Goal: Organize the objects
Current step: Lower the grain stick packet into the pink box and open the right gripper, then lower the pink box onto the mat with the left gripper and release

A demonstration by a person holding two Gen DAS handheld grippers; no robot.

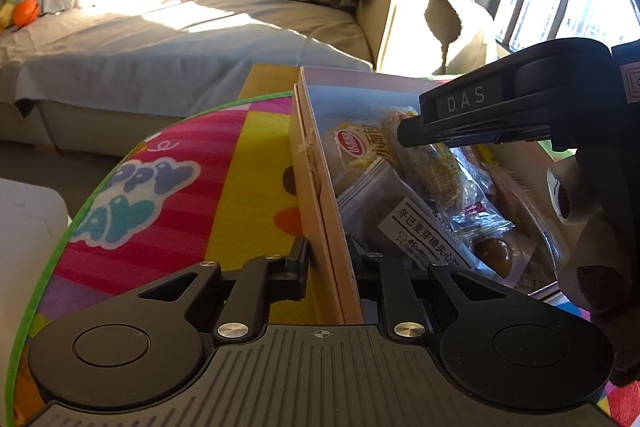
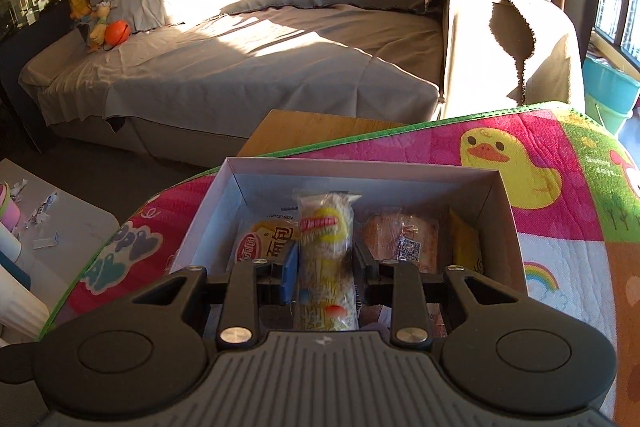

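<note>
Straddling the box's (image 1: 320, 211) near left wall, my left claw (image 1: 332, 263) is sitting narrowly parted with one finger inside. Rightward, my right claw (image 2: 322, 267) is pinching a yellow snack packet (image 2: 326, 259) above wrapped snacks (image 2: 400, 239) crowding the box on the colourful mat (image 2: 560, 211).

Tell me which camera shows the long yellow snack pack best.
Right wrist view: the long yellow snack pack runs lengthwise between the right gripper fingers, over the box. The left wrist view shows it partly hidden behind that gripper.
</note>
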